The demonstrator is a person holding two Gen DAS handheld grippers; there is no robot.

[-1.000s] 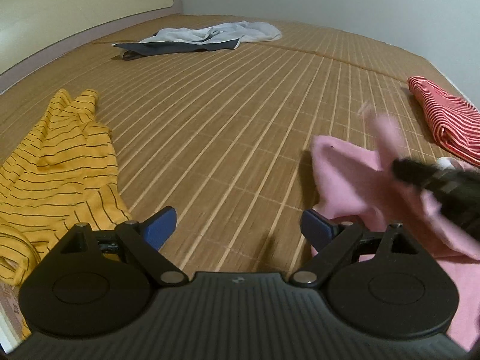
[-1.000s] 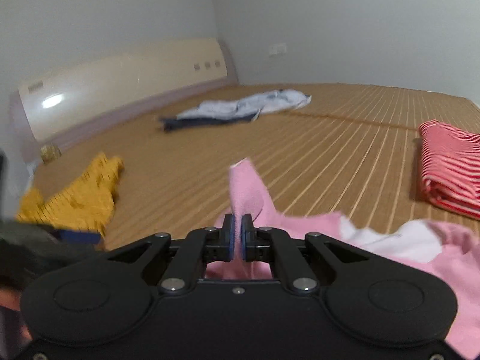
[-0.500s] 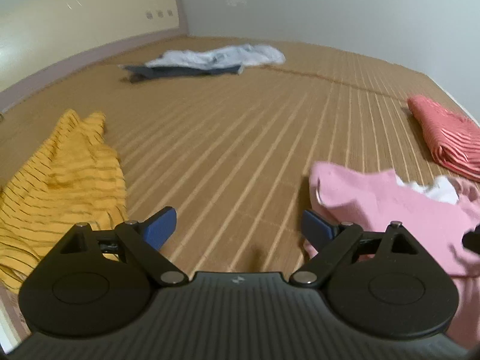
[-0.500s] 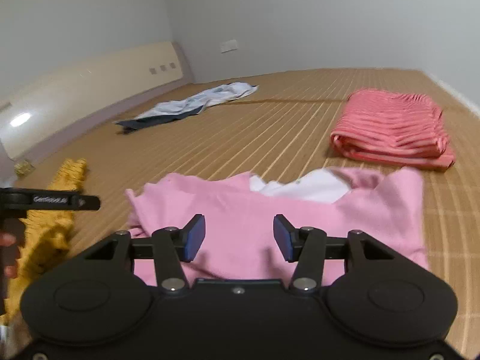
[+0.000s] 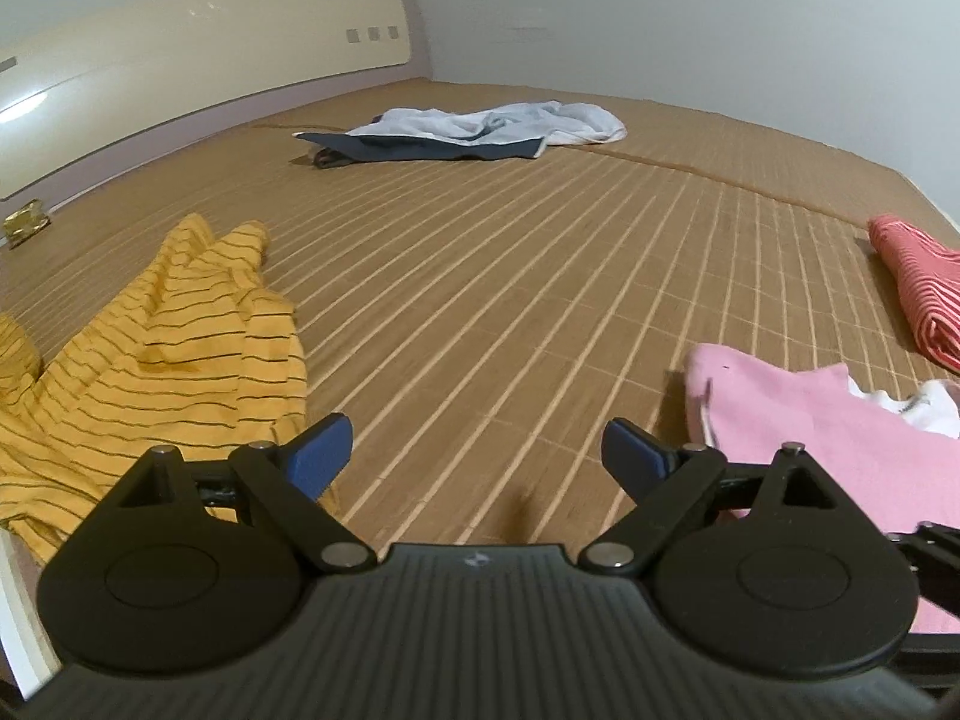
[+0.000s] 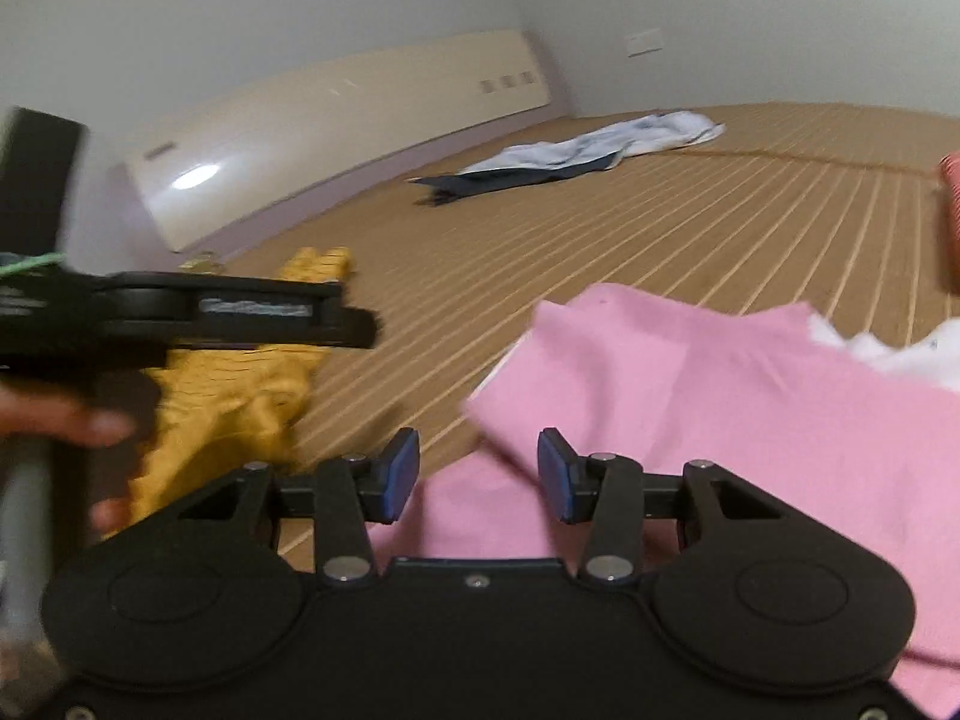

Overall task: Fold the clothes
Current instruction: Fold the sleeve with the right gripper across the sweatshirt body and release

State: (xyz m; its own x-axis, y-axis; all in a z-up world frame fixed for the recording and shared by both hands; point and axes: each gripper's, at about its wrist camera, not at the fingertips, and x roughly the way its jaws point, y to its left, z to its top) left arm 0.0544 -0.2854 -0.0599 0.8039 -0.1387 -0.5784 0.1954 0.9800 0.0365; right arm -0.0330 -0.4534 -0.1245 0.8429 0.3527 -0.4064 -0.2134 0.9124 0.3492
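A pink garment (image 5: pixel 798 420) (image 6: pixel 690 396) with a white inner part lies on the bamboo mat (image 5: pixel 510 276), at the right of the left wrist view. My left gripper (image 5: pixel 477 450) hangs open over bare mat, between the pink garment and a yellow striped shirt (image 5: pixel 150 354). My right gripper (image 6: pixel 478 474) is open just above the pink garment's near left edge, with nothing between its blue pads (image 6: pixel 399 474). The left gripper's body (image 6: pixel 210 318), held by a hand, shows at the left of the right wrist view.
A folded red striped garment (image 5: pixel 918 282) lies at the right edge. White and dark blue clothes (image 5: pixel 468 132) lie in a heap far back. A cream headboard (image 5: pixel 180 60) runs along the left; grey walls close the room behind.
My right gripper let go of the pink garment's corner and opened; the cloth dropped flat onto the mat. Both grippers have shifted left, and the left one stayed open.
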